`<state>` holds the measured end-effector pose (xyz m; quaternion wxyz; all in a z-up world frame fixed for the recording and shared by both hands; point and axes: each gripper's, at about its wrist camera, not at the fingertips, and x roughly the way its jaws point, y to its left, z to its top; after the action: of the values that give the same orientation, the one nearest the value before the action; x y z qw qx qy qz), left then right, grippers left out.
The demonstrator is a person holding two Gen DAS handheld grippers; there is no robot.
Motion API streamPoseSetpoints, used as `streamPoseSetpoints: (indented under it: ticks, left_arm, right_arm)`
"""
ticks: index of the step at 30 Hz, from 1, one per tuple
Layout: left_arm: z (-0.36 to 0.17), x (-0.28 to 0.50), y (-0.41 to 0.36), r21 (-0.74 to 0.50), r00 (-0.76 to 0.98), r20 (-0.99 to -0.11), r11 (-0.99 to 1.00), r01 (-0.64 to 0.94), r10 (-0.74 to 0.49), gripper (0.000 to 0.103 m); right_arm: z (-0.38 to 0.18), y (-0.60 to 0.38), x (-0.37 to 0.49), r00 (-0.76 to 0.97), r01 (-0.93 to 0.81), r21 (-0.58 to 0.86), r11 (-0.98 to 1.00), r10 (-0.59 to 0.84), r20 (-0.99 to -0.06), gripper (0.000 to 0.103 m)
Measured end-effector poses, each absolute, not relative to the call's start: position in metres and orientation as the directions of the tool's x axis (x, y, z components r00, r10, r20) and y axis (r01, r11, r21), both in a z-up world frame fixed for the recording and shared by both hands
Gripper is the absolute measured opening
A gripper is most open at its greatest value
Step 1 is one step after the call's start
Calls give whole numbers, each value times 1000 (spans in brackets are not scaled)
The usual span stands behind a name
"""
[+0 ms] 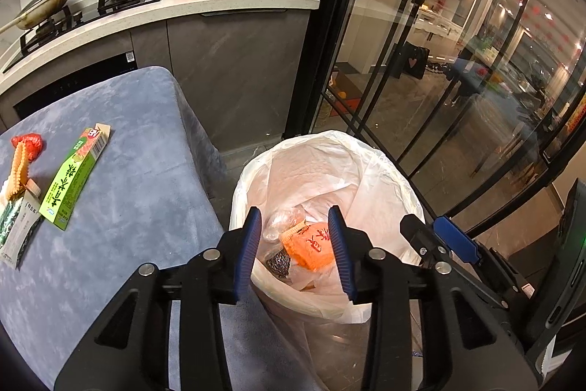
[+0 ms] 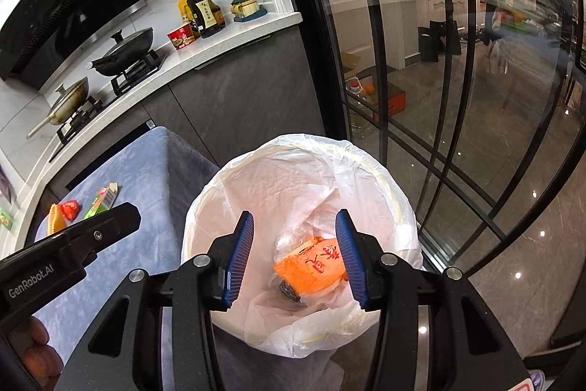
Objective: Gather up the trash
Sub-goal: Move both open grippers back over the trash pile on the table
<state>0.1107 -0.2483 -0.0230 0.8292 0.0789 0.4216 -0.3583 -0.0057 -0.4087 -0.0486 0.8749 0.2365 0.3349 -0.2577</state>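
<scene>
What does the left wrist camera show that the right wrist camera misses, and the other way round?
Only the left wrist view shows the dark snack packet at the table's near edge and the whole green carton. Only the right wrist view shows the range hood and a hand. Both show the lined bin holding an orange packet, with both tools open above it: left, right.

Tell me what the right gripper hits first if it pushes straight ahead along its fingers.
Most likely the orange packet lying in the lined bin. The right gripper is open and empty above it; depth is unclear.
</scene>
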Motion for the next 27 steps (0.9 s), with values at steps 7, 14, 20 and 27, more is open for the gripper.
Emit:
streamPoseSetpoints:
  ticks: [7,14,20,27]
  left_arm:
    - [-22,115,-239,-179,393,-754,740,648,-527,38]
    - [-17,121,-215,-189,419,-743,764,616,-522,46]
    - [-16,132,-175,-197,458,-737,807,557,-497,60]
    - [-15,151,-119,-202,501,-740,858,472,-449,61]
  right_arm:
    - [-47,-406,-5,645,604,240,760,-290,-707,46]
    - [-40,-391,-1,659,586,239,774,-283,-697,51]
    - [-33,-368,11,674,549,232,803,-261,-691,51]
    - [-29,-329,32,689,492,221,842,-221,-690,54]
